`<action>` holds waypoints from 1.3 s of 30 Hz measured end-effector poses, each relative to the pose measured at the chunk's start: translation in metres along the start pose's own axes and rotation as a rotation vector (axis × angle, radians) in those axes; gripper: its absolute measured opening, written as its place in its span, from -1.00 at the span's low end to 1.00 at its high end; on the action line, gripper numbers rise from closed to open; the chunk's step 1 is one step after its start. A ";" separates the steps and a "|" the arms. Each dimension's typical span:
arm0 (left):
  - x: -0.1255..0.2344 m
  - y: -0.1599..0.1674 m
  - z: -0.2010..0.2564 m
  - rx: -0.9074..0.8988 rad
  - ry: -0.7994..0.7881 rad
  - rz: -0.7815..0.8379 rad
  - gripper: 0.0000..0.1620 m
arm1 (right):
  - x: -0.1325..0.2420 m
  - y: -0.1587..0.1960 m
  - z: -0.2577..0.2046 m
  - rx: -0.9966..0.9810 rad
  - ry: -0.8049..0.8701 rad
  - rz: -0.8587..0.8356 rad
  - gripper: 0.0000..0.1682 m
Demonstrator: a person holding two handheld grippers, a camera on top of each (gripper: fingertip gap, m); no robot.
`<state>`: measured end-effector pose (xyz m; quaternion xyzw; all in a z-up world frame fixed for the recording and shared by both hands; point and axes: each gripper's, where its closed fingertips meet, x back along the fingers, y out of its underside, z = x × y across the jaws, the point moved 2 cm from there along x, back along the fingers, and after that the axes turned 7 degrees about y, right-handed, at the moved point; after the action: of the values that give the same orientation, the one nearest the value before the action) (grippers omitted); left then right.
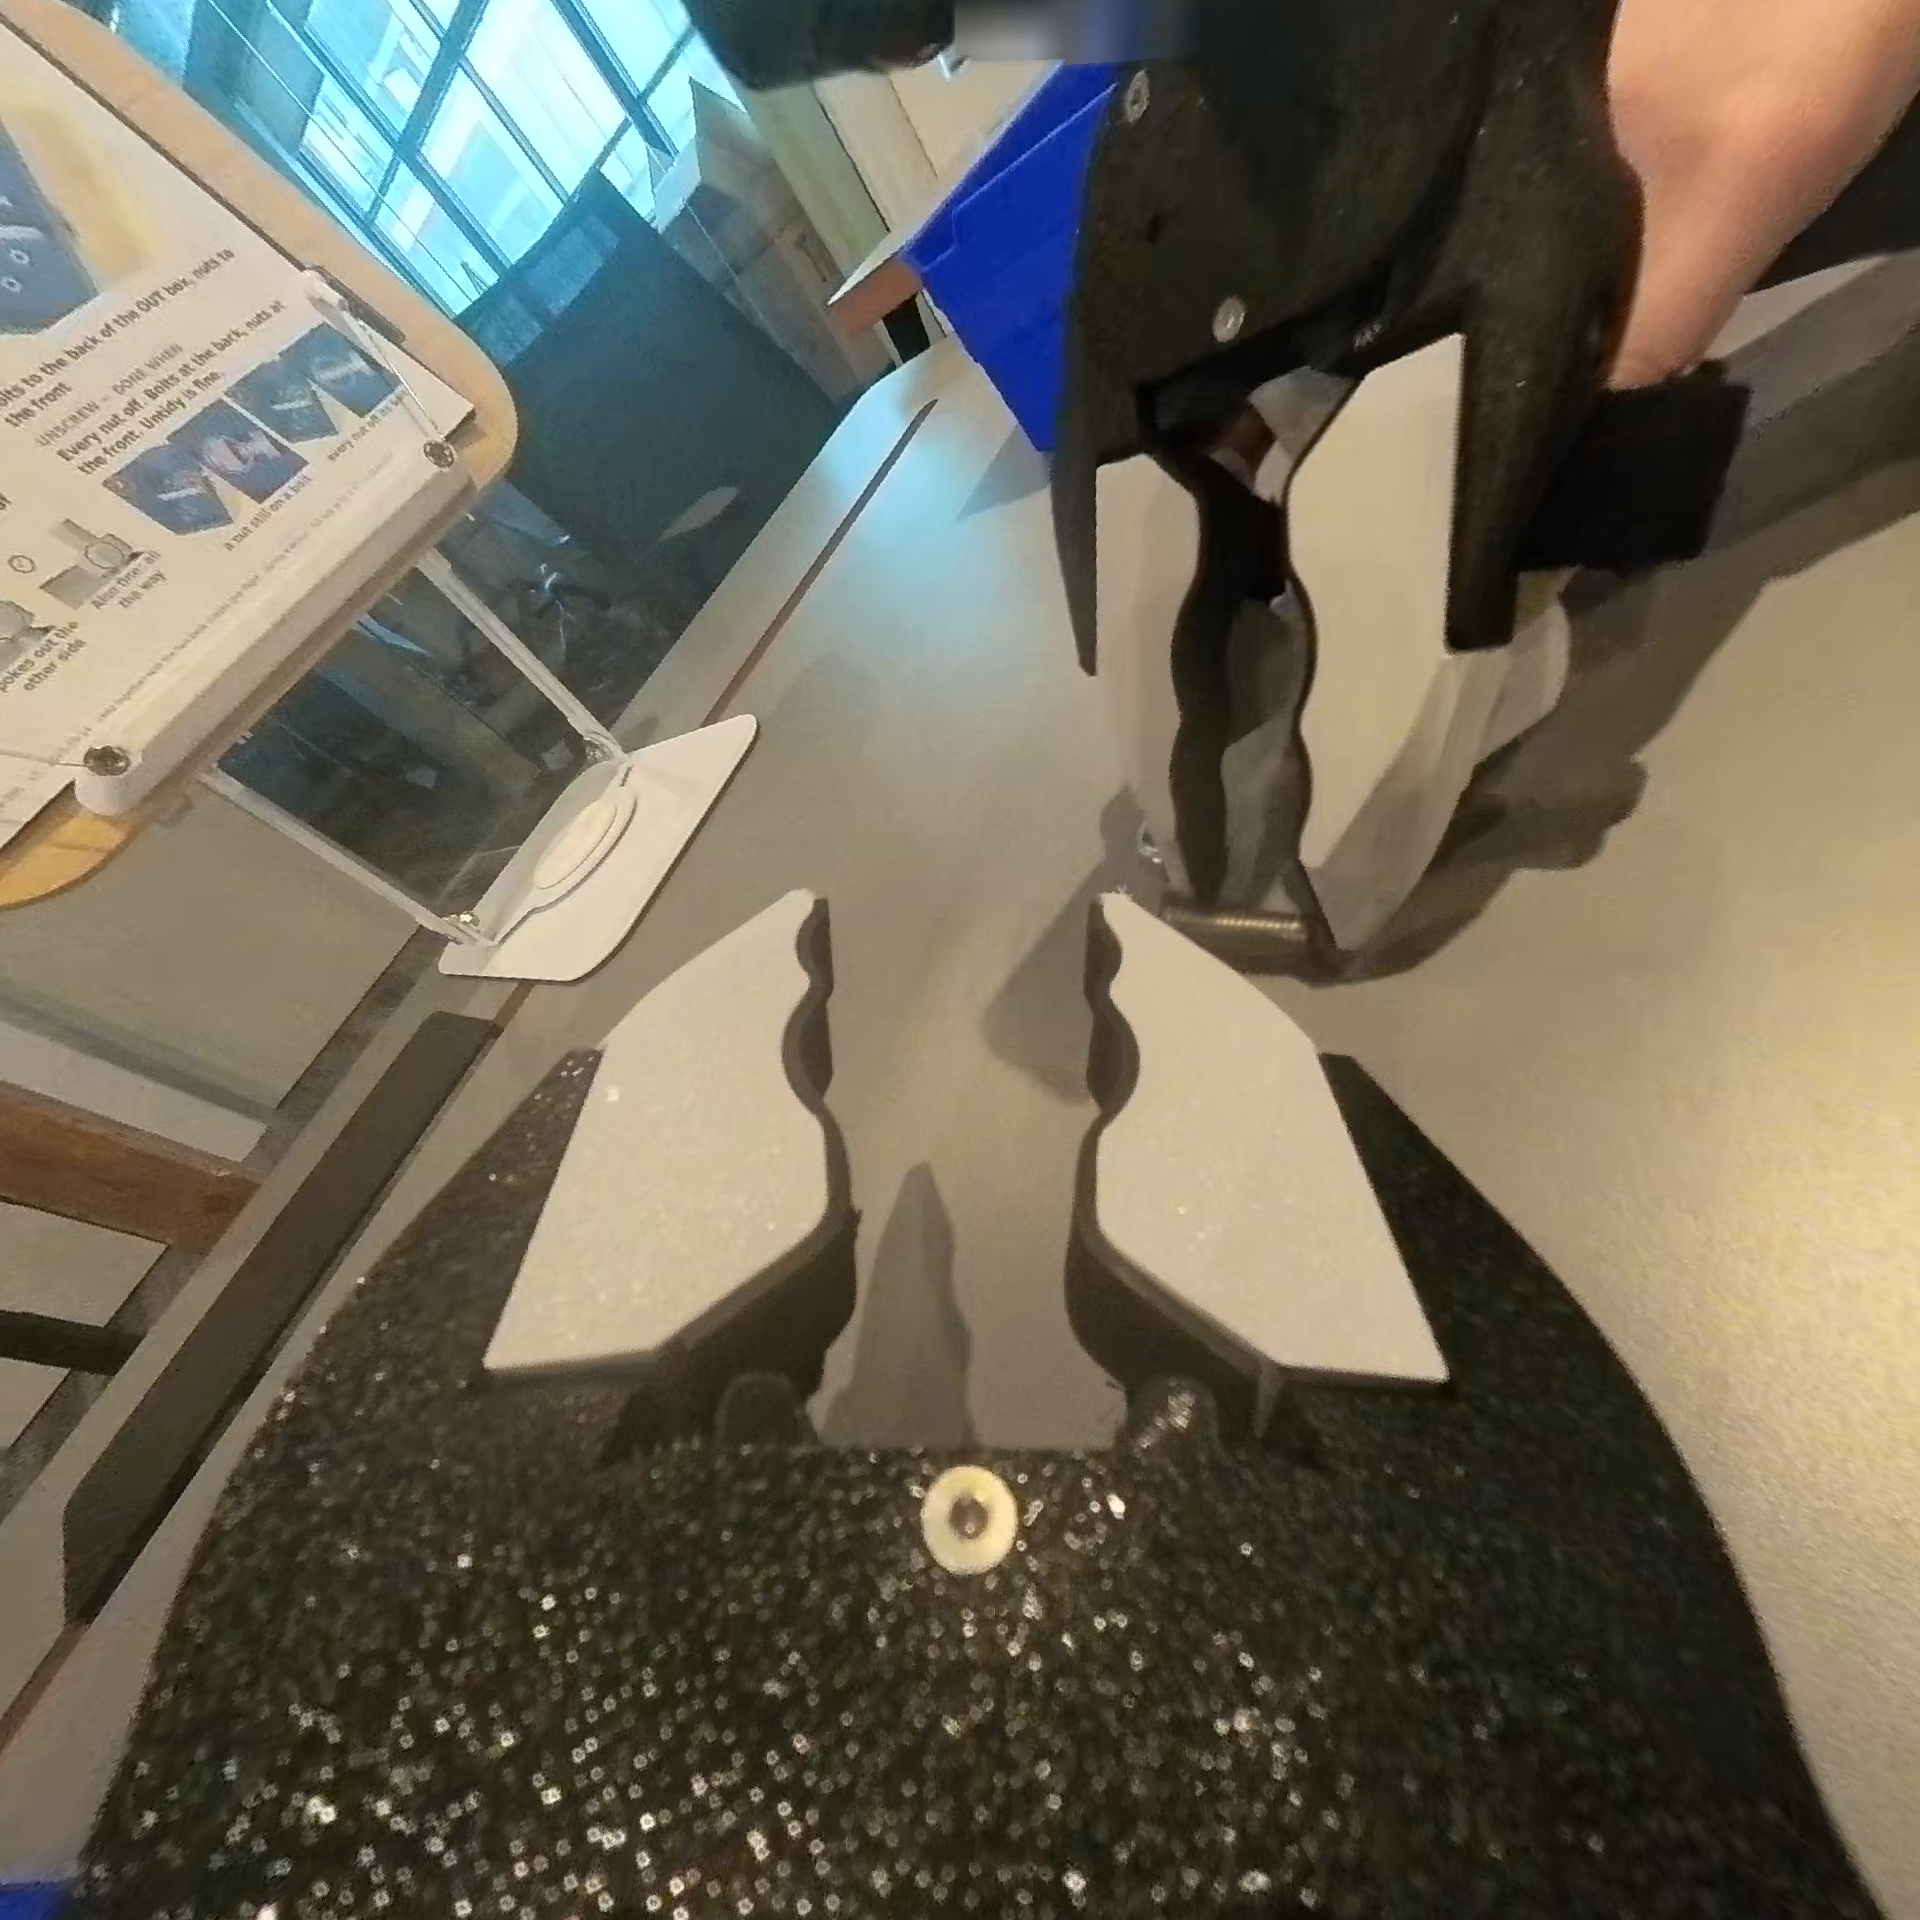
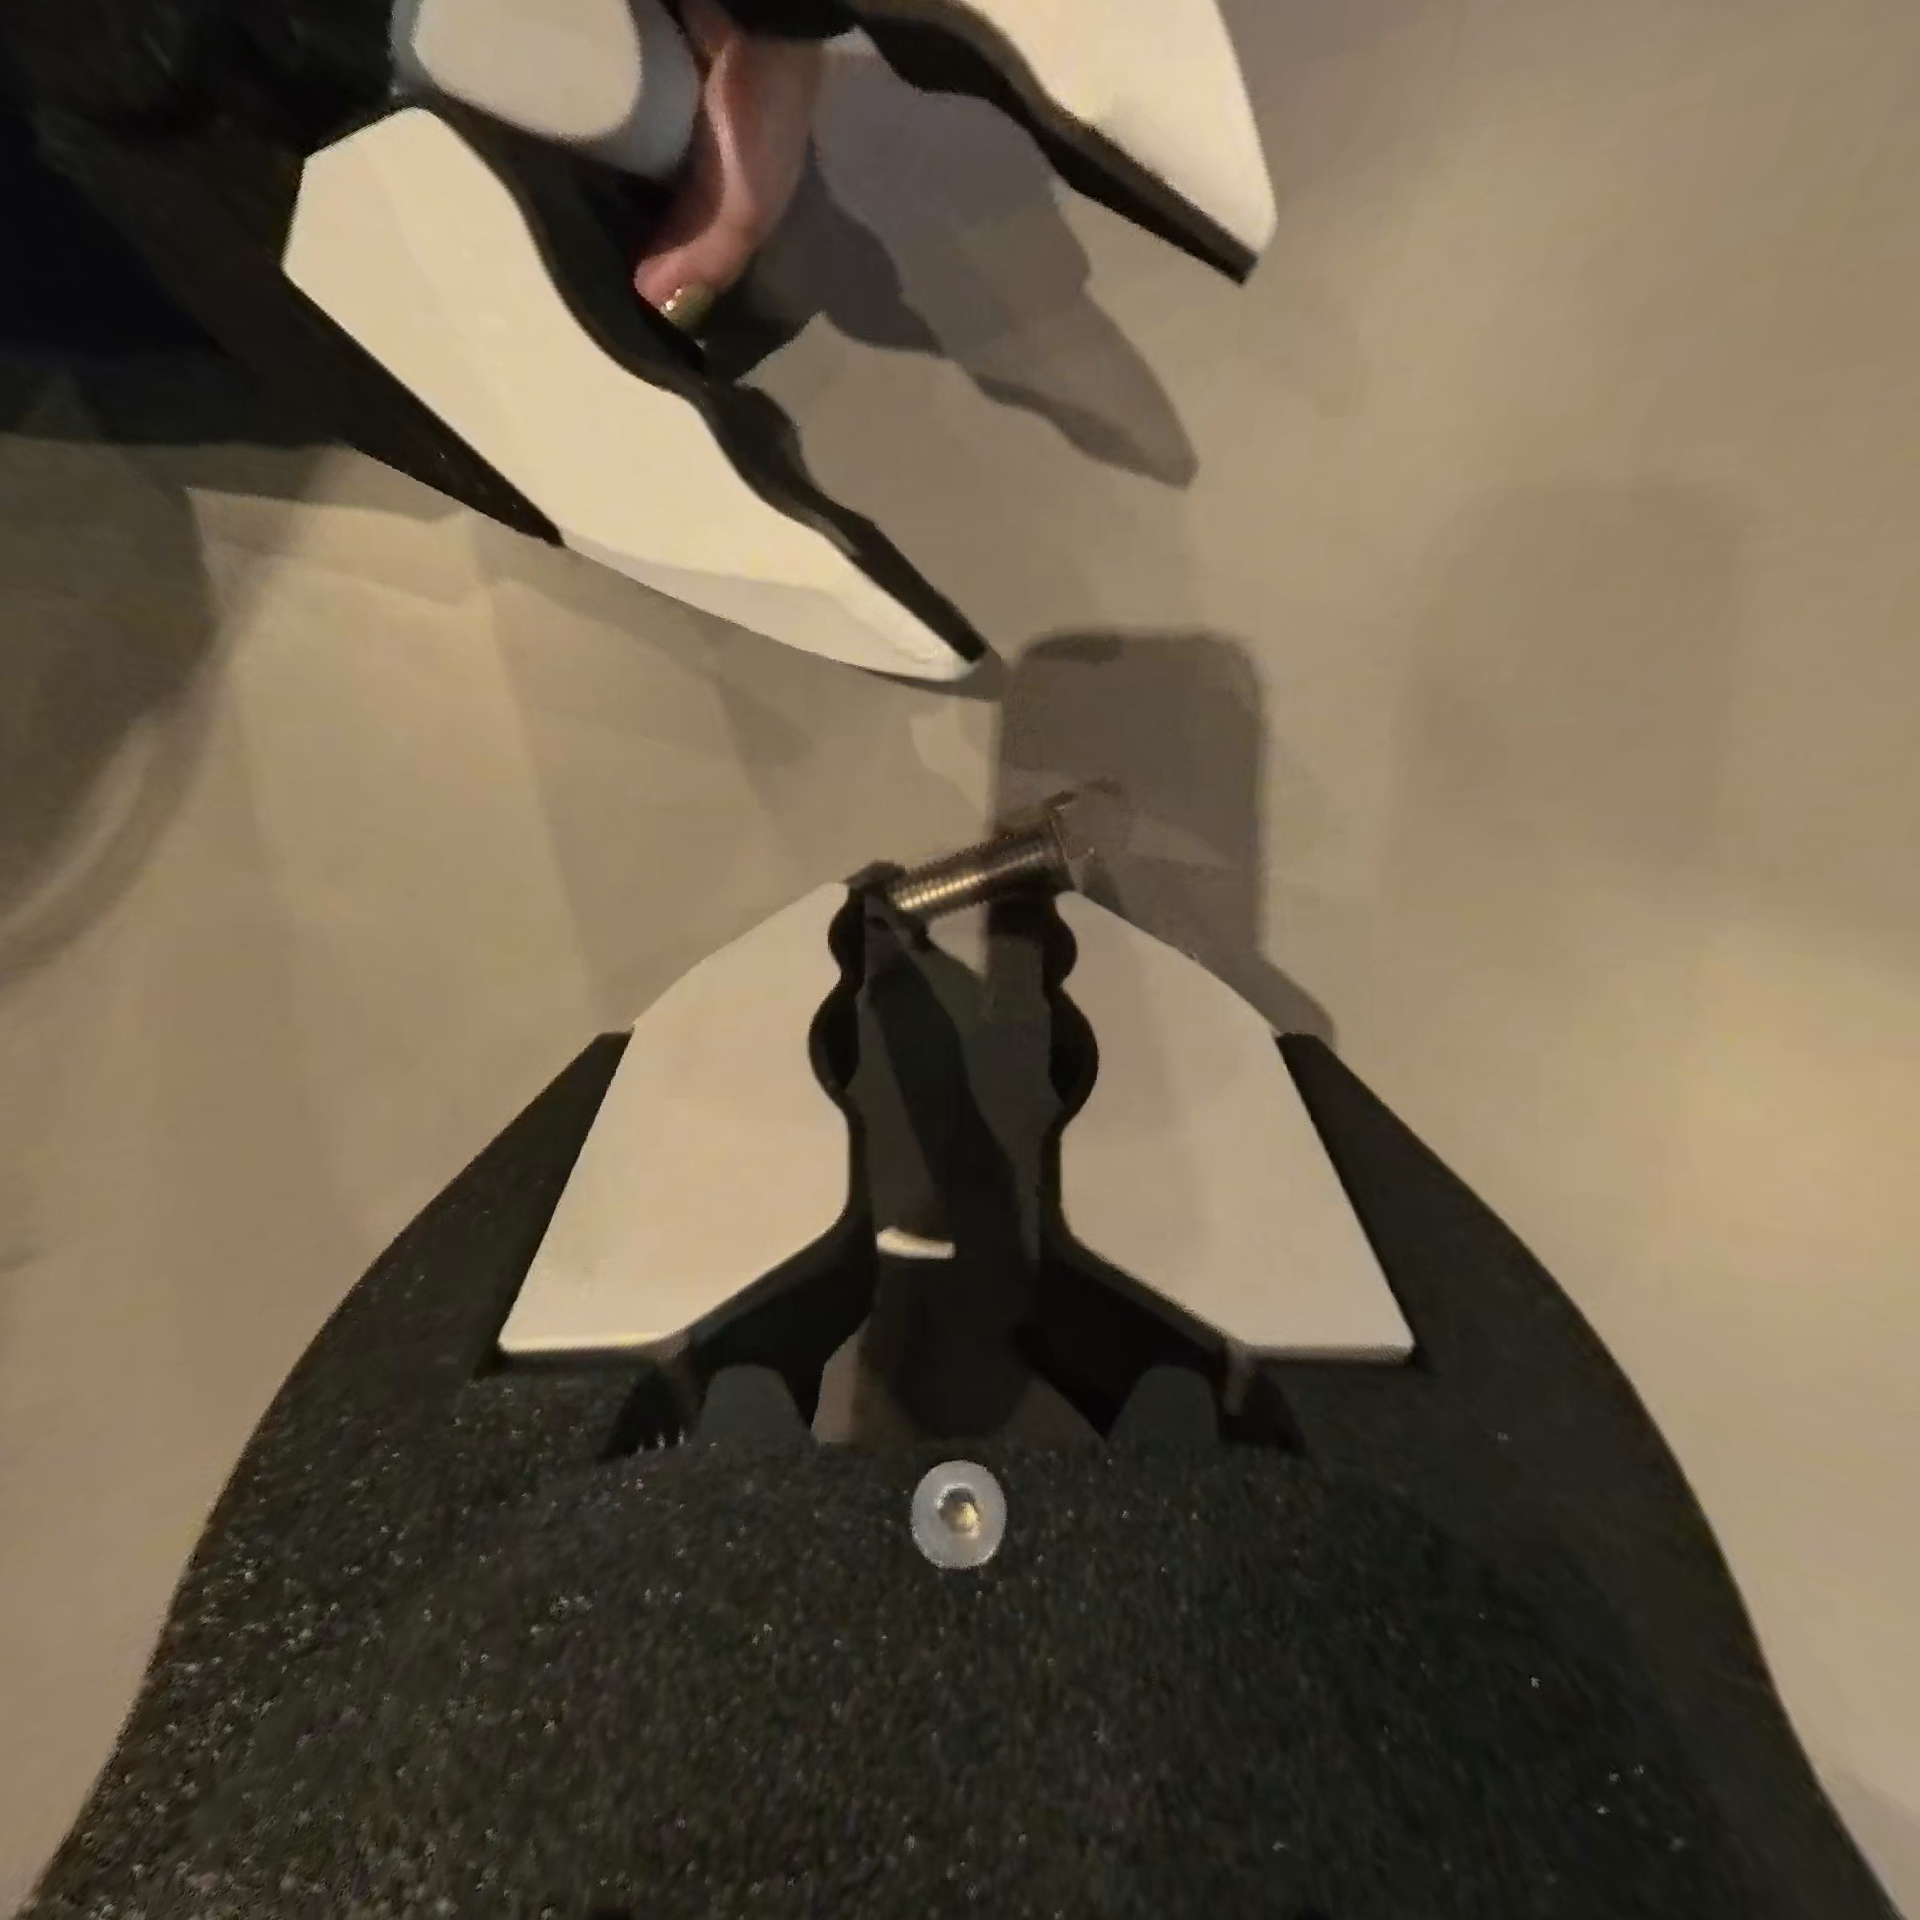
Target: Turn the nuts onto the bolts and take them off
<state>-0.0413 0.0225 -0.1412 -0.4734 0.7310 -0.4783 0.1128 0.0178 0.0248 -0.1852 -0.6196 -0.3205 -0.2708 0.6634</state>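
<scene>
The right gripper point(image 2: 961, 914) pinches a bolt point(image 2: 987, 878) crosswise at its fingertips, low over the table point(image 2: 1558, 935), while the left gripper point(image 1: 956, 956) waits near with jaws wide and empty, so next, I'd guess, it must fetch a nut.

Desk surroundings: a sign on a stand, a blue bin, dark windows

A pale grey desk point(image 1: 1039, 582) carries an instruction sheet point(image 1: 156, 436) on a tilted wooden board with clear legs and a white foot plate point(image 1: 644, 852), at the left edge; a blue bin point(image 1: 997, 270) sits farther back; windows point(image 1: 457, 135) stand behind the sheet.
</scene>
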 end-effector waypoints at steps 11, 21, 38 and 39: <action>0.002 0.004 -0.010 0.014 -0.069 -0.019 -0.45 | -0.009 -0.009 0.002 0.012 0.126 0.028 -0.76; -0.004 0.005 0.011 0.025 0.094 -0.065 -0.31 | 0.004 -0.016 0.009 0.205 0.237 0.074 -0.87; 0.000 -0.013 0.032 -0.128 0.167 -0.011 -0.79 | 0.028 -0.031 -0.011 0.604 0.293 0.244 -0.88; 0.000 -0.014 0.031 -0.126 0.168 -0.011 -0.79 | 0.028 -0.032 -0.010 0.596 0.292 0.254 -0.88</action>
<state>-0.0142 0.0024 -0.1463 -0.4420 0.7639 -0.4698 0.0186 0.0131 0.0128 -0.1431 -0.3885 -0.2075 -0.1666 0.8822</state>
